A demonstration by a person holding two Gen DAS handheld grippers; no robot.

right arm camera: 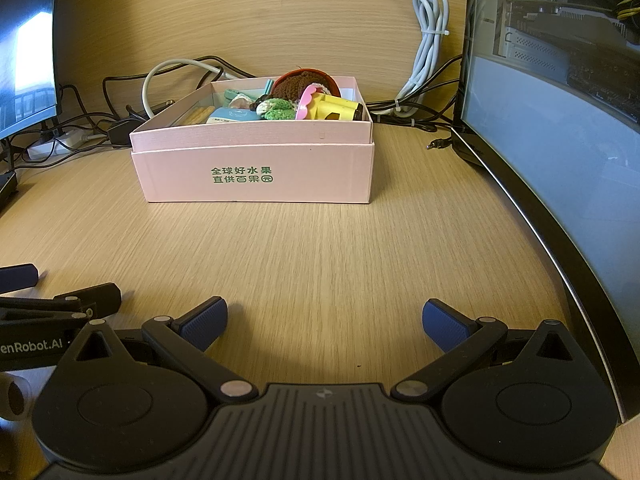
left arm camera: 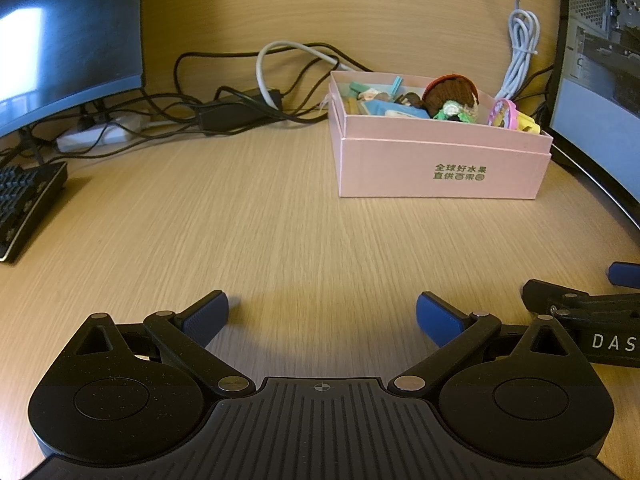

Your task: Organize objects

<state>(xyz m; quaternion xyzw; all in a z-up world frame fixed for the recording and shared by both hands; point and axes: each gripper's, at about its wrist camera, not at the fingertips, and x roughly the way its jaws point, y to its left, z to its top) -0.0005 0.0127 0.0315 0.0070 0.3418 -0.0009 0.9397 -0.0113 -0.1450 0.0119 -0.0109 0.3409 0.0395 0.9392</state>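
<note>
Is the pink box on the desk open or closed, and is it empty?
Open and not empty. The pink box has no lid on top, and a crocheted toy, a yellow toy and other small items lie inside.

Wood-grain desk [left arm camera: 280, 220] under and ahead of fingers, w/ matching wood back panel [right arm camera: 260, 20] far ahead. Monitor [left arm camera: 60, 40] far ahead-left of left fingers, screen lit. Black keyboard [left arm camera: 24, 208] left of them, partly out of frame. White power strip [left arm camera: 96, 132] ahead-left below monitor, black cables [left arm camera: 208, 60] tangled around it, black adapter brick [left arm camera: 232, 114] just beside. Grey bundled cable [right arm camera: 430, 36], zip-tied, hangs ahead-right against back panel. Glass-sided PC case [right arm camera: 560, 100] along right of right fingers. Loose audio jack plug [right arm camera: 438, 144] on desk near its base.
</note>
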